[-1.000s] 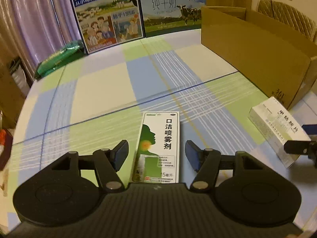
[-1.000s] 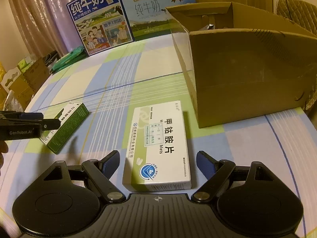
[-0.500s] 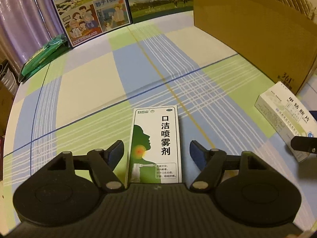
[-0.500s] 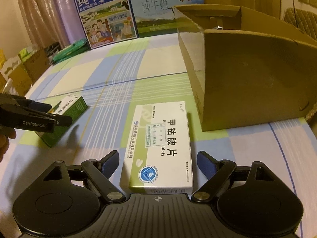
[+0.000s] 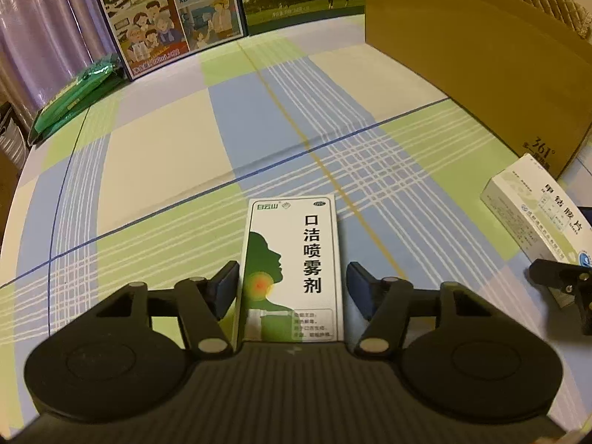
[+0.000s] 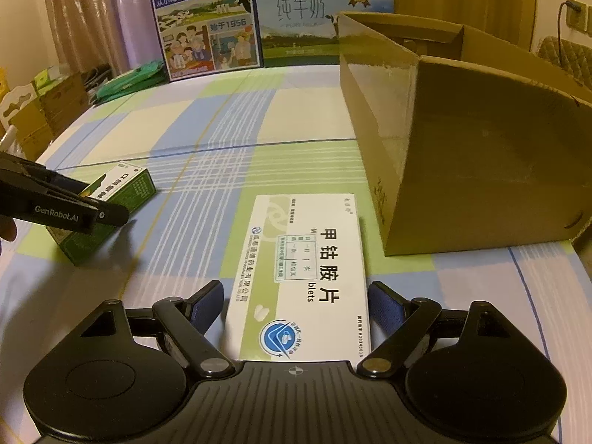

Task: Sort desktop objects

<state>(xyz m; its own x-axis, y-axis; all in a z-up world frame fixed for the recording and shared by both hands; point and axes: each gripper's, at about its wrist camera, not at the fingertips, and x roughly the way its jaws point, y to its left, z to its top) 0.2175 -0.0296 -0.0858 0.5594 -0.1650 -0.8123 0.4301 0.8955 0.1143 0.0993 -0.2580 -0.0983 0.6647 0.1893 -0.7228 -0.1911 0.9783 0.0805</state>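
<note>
You're straddling spray box (image 5: 292, 270) and tablet box (image 6: 299, 277), both grippers (image 5: 292, 285) (image 6: 296, 299) released; next, clench.

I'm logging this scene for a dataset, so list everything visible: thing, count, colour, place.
spray box: 1, white and green, flat on the tablecloth between the left gripper's fingers
tablet box: 1, white and pale green, flat between the right gripper's fingers, beside the carton
cardboard carton: 1, brown, open top, right side of the table
milk cases: 2, dark blue and light blue, upright at the far edge
green packet: 1, far left edge
tablecloth: 1, checked blue, green and cream
curtain: pinkish, behind the table
left gripper: 1, black, open around the spray box
right gripper: 1, black, open around the tablet box
</note>
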